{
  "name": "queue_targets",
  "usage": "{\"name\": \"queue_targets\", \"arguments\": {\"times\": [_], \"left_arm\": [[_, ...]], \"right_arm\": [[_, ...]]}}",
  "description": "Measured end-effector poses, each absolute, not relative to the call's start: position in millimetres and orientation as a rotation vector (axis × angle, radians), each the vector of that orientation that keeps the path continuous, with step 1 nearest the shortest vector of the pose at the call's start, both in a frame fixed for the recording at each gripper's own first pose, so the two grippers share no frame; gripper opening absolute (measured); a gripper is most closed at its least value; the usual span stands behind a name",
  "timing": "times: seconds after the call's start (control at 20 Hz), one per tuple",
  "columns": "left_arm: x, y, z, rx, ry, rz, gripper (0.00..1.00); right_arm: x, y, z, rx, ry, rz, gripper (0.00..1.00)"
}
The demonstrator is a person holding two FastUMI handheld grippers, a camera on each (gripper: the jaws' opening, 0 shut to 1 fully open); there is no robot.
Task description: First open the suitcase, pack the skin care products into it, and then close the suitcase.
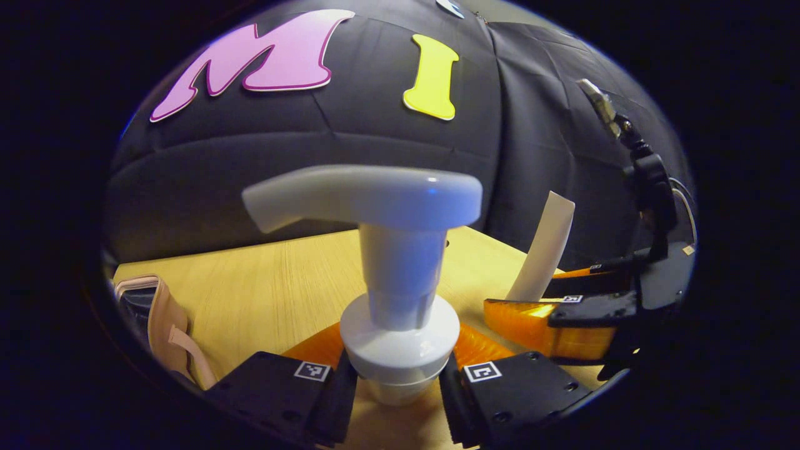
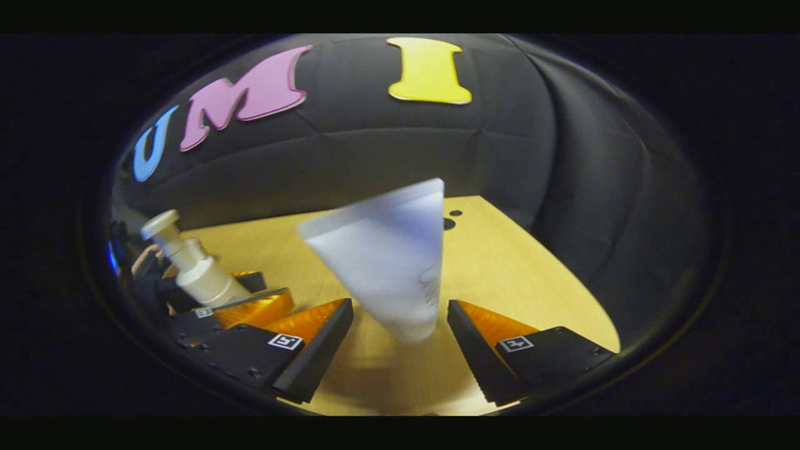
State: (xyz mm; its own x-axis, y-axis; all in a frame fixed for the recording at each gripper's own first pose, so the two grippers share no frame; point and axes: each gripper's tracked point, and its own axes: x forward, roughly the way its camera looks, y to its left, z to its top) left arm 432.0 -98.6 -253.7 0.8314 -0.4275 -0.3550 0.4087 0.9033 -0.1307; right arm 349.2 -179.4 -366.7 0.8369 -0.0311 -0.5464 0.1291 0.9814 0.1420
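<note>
A white pump bottle (image 1: pixel 400 275) stands upright between my left gripper's (image 1: pixel 397 390) black pads, which press on its collar from both sides; wooden table shows behind it. The same bottle (image 2: pixel 194 262) and left gripper (image 2: pixel 244 306) appear at the left of the right gripper view. A white tube (image 2: pixel 390 262), blurred and tilted, stands in the wide gap of my right gripper (image 2: pixel 400 350), touching neither finger. In the left gripper view the tube (image 1: pixel 544 247) rises between the right gripper's orange fingers (image 1: pixel 537 322). A pink-beige suitcase edge (image 1: pixel 159 319) lies at the far left.
The light wooden table (image 2: pixel 531 281) runs back to the black cloth wall. Two small dark holes (image 2: pixel 451 219) mark its far part. A black mount with cables (image 1: pixel 650 187) rises over the right gripper.
</note>
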Motion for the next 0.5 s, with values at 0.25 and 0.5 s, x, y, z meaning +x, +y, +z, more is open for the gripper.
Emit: {"name": "queue_targets", "arguments": {"times": [0.25, 0.5], "left_arm": [[417.7, -79.6, -256.9, -0.055, 0.364, -0.399, 0.64], [405.3, -62.4, -254.3, -0.075, 0.349, -0.369, 0.64]], "right_arm": [[360.4, -185.3, -374.7, 0.164, 0.572, -0.107, 0.65], [354.5, -183.2, -357.5, 0.073, 0.537, -0.097, 0.49]]}}
